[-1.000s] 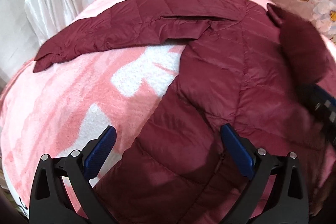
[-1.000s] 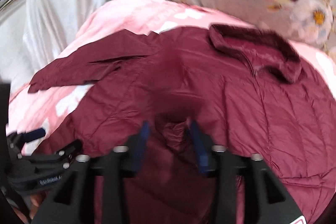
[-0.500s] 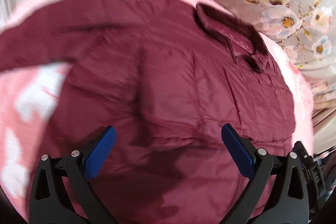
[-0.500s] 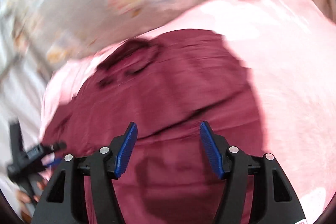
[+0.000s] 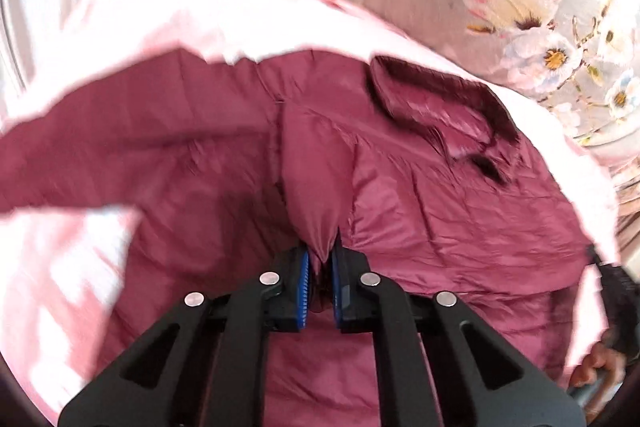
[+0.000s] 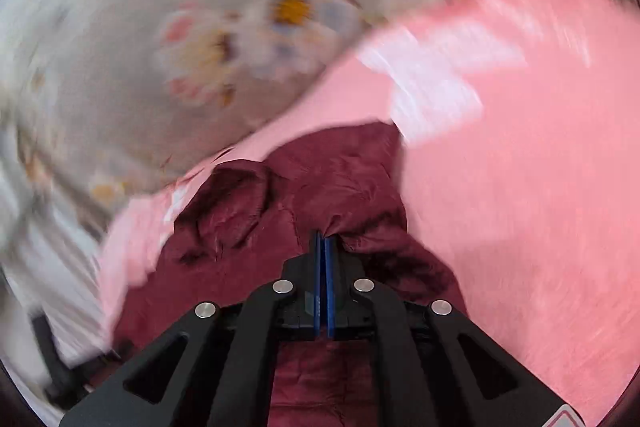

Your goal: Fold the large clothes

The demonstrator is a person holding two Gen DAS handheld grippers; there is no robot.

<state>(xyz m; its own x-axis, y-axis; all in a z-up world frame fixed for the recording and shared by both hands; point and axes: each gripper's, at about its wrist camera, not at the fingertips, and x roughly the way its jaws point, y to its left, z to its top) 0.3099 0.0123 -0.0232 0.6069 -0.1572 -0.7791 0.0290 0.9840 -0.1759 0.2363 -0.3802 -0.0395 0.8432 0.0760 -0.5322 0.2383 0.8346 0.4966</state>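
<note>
While the jacket (image 5: pixel 440 211) lies on the blanket (image 6: pixel 520 187), both grippers — left (image 5: pixel 320 267), right (image 6: pixel 322 247) — pinch its fabric.

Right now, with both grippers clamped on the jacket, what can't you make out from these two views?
- Left wrist view: the jacket hem is hidden below the left gripper; the sleeve end is cut off at the frame's left edge.
- Right wrist view: motion blur smears the floral fabric and blanket; how much cloth the right gripper pinches is unclear.
</note>
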